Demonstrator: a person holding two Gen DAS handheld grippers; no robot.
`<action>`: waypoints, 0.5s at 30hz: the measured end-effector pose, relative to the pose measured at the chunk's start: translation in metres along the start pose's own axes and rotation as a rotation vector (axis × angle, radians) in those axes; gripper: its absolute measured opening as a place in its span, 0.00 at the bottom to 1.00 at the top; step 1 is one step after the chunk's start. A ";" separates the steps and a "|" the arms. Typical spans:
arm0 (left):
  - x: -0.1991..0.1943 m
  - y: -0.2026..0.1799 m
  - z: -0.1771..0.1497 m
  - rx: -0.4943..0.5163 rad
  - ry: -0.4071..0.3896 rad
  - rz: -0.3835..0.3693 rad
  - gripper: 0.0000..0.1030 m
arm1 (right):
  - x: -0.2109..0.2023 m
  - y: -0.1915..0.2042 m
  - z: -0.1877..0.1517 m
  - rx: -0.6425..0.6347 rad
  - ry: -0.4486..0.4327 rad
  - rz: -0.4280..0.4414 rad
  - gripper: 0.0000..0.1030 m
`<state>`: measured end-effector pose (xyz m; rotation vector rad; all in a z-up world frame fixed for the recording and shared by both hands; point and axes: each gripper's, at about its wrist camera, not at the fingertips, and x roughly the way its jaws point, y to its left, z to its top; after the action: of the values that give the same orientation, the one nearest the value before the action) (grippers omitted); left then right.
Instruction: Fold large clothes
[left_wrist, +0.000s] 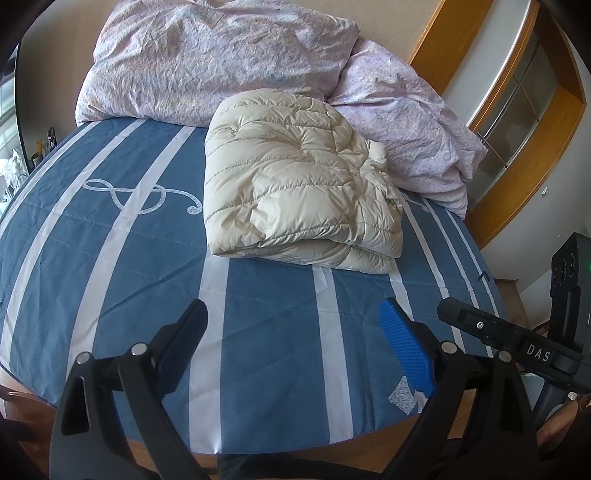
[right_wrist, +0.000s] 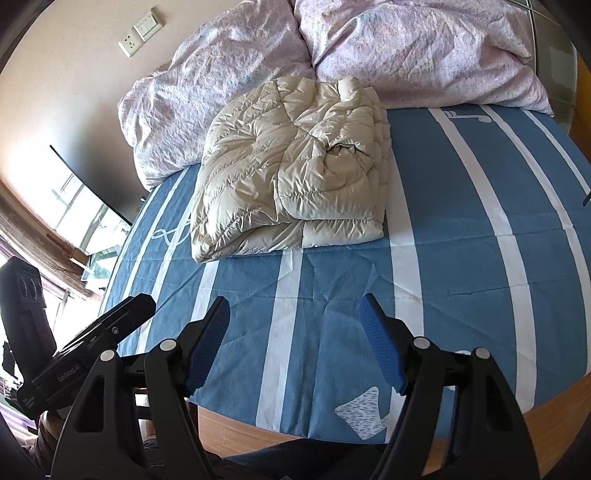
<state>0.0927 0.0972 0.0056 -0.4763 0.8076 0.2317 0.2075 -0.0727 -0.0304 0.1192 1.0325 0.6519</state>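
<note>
A cream quilted down jacket (left_wrist: 295, 181) lies folded into a thick bundle on the blue-and-white striped bed sheet (left_wrist: 110, 251), towards the pillows. It also shows in the right wrist view (right_wrist: 291, 170). My left gripper (left_wrist: 291, 314) is open and empty, held over the sheet near the bed's front edge, well short of the jacket. My right gripper (right_wrist: 295, 310) is open and empty too, also over the front part of the sheet (right_wrist: 461, 258). The right gripper's body shows at the right edge of the left wrist view (left_wrist: 517, 339).
Crumpled pale pink pillows and a duvet (left_wrist: 221, 55) are piled behind the jacket against the wall. The wooden bed frame edge (right_wrist: 554, 402) runs along the front. A wooden-framed glass cabinet (left_wrist: 517, 103) stands to the right, a window (right_wrist: 81, 214) to the left.
</note>
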 end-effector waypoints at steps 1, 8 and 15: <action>0.000 0.001 0.000 0.000 0.000 0.000 0.91 | 0.000 0.000 0.000 0.000 0.001 0.000 0.72; 0.001 0.000 0.000 -0.001 0.002 -0.001 0.91 | 0.003 0.000 0.000 0.001 0.010 0.000 0.72; 0.001 0.000 0.000 -0.001 0.003 0.001 0.91 | 0.003 0.001 0.000 0.003 0.008 -0.001 0.72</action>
<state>0.0939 0.0972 0.0051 -0.4774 0.8107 0.2330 0.2084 -0.0700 -0.0322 0.1183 1.0413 0.6506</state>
